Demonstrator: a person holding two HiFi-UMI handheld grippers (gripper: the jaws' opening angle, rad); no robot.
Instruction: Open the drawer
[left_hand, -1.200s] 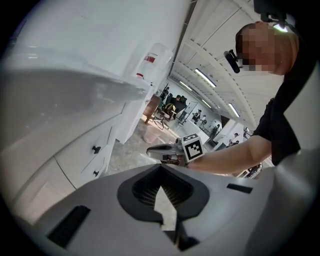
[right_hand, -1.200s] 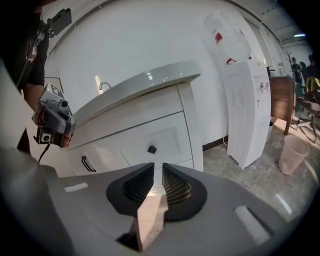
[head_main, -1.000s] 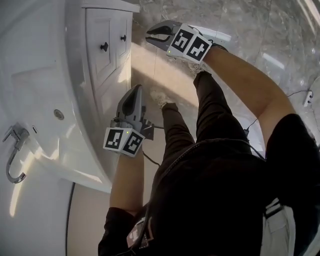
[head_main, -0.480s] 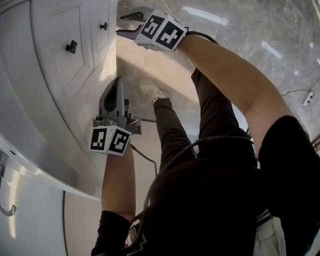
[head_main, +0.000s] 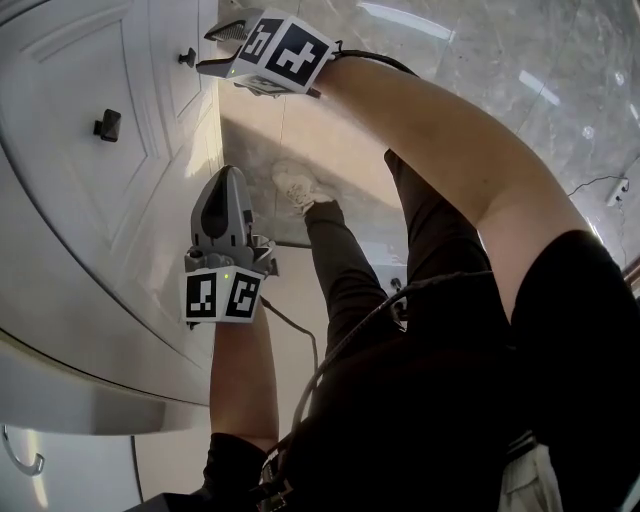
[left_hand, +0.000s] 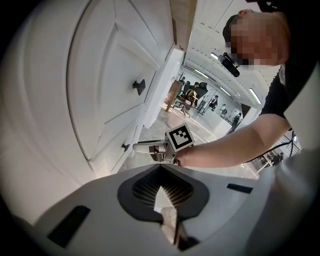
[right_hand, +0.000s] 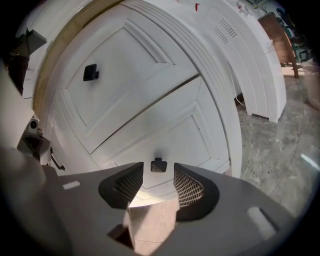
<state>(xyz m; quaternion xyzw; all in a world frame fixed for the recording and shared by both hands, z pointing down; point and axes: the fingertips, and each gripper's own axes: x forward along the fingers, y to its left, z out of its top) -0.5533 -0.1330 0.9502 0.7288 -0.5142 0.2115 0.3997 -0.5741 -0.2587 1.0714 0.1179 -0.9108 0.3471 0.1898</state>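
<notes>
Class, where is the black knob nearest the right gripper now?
In the right gripper view, the black knob sits low centre on the lower drawer front, ahead of the right gripper, framed between its jaws, which have just been opening.

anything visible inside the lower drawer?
No. The lower drawer is shut: only its white panelled front and black knob show. Whatever is inside is covered by that front.

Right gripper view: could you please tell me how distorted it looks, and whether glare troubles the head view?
Right gripper view: fisheye bows the white panelled drawer fronts, corners fall black, small black square knob is sharp; head view: light streaks glare on the glossy marble floor.
</notes>
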